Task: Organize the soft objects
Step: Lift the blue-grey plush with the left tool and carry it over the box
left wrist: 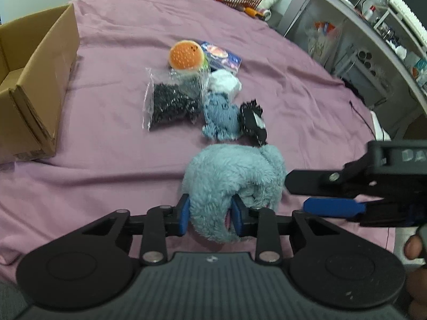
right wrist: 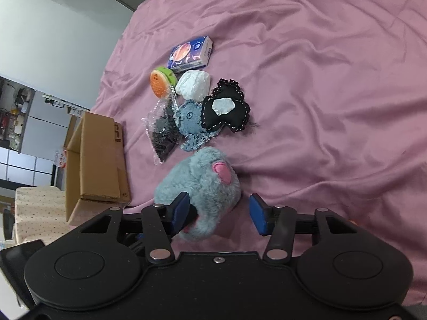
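My left claw [left wrist: 210, 217] is clamped on the fluffy blue plush [left wrist: 234, 178] lying on the pink bedsheet [left wrist: 106, 106]. My right claw [right wrist: 220, 213] stands apart, one pad against that plush, the cardboard box [right wrist: 98, 160] at nine o'clock.

A mauve-pink sheet [left wrist: 112, 85] is covering the bed. The fluffy toy [left wrist: 229, 178] is showing pale grey-blue fur with a pink patch [right wrist: 222, 172]. The flat denim-blue toy [right wrist: 190, 120] is lying beside a black cushion [right wrist: 226, 112] edged in white stitching with a white centre. The round plush [left wrist: 185, 56] is showing orange with dark dots and a green rim. The box [left wrist: 34, 90] is plain brown cardboard.
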`<state>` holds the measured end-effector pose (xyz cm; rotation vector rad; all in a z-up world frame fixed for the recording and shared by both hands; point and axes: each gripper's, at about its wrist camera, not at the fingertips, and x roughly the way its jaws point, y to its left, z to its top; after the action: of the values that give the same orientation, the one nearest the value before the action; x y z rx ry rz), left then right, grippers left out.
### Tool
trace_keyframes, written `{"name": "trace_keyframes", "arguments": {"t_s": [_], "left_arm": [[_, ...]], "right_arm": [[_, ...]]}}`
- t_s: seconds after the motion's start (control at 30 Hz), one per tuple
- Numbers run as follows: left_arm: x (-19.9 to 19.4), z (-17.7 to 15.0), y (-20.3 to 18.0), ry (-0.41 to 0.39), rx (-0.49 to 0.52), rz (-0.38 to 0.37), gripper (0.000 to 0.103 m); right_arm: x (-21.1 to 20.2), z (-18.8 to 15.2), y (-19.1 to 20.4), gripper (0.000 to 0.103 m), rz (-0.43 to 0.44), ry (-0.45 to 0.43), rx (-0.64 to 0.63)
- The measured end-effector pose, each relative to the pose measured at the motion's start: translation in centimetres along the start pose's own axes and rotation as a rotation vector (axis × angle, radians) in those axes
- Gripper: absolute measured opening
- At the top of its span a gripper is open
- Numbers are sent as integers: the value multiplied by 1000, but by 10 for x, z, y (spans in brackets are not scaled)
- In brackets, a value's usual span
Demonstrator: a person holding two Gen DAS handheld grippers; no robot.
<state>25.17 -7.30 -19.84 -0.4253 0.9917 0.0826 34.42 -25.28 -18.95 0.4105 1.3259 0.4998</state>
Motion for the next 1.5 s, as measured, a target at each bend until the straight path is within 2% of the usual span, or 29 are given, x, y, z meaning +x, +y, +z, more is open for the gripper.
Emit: {"name": "trace_keyframes", "arguments": {"t_s": [0.23, 0.27, 0.3, 0.33, 0.4, 0.53, 0.73, 1.0, 1.5], "left_arm": [[-1, 7, 5, -4, -41, -36, 29], [-1, 8, 5, -4, -42, -40, 29], [-1, 9, 6, -4, -46, -46, 29], [-1, 9, 7, -6, -50, -52, 28], [-2, 10, 9, -8, -58, -60, 28], [-6, 15, 13, -10, -69, -60, 27], [-29, 30, 15, -67, -58, -80, 27], [-55, 39, 11, -127, -32, -93, 27], [-112, 73, 34, -256, -15, -68, 27]], "right_arm": [[15, 7, 4, 45, 6, 11, -1], [17, 7, 5, 43, 7, 14, -4], [20, 8, 6, 35, 17, 26, -6], [23, 8, 7, 34, 23, 36, -8], [24, 7, 8, 31, 28, 27, -15], [14, 5, 9, 26, 101, -25, -18], [-2, 2, 20, 24, 163, -96, -62], [-21, -2, 49, 23, 163, -199, -158], [-28, 10, 120, 23, 246, -286, -247]]}}
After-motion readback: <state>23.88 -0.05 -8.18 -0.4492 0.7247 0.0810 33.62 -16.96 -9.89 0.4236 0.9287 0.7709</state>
